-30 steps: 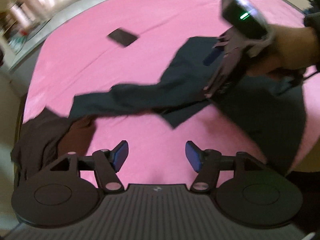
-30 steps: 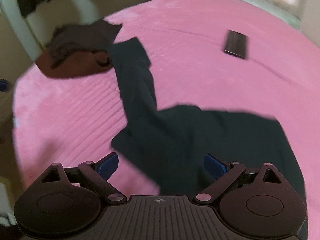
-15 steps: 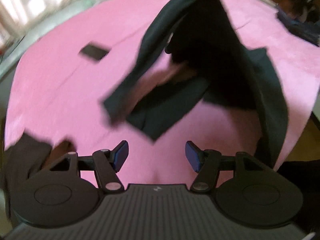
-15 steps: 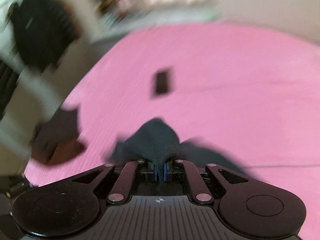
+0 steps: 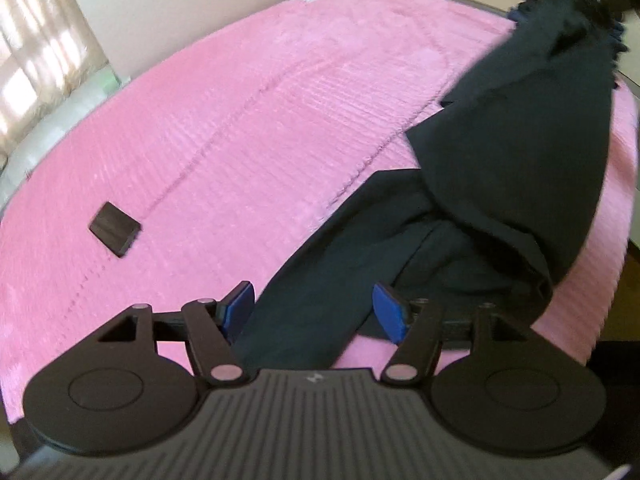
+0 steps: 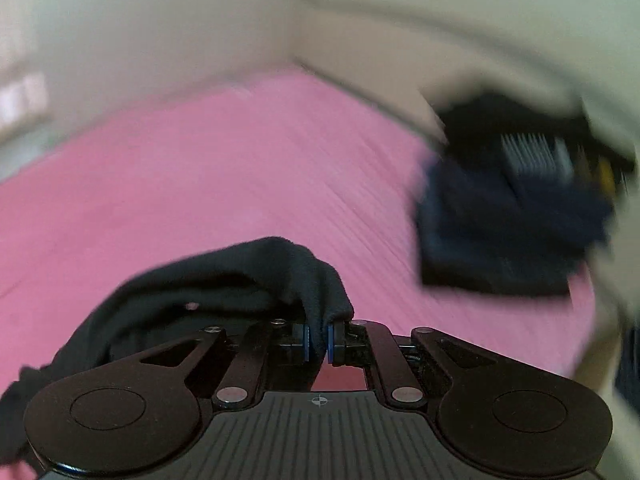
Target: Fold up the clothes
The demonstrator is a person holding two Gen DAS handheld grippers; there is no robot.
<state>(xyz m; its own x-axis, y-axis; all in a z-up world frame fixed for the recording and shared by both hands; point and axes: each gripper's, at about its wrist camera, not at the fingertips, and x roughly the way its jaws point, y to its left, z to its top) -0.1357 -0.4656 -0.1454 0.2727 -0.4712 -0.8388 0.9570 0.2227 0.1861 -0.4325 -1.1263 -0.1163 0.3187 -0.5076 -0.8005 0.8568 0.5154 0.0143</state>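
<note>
Here the right gripper (image 6: pixel 318 338) pinches a fold of the dark garment (image 6: pixel 224 280) between its blue pads, lifting it above the pink bedspread (image 6: pixel 240 184). The left gripper (image 5: pixel 314 310) gapes wide, a trailing sleeve (image 5: pixel 320 280) lying between its fingers, unclamped.

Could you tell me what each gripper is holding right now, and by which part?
The right gripper is shut on a bunched fold at the edge of the dark garment, lifting it off the pink bed. The left gripper is open, holding nothing.
</note>
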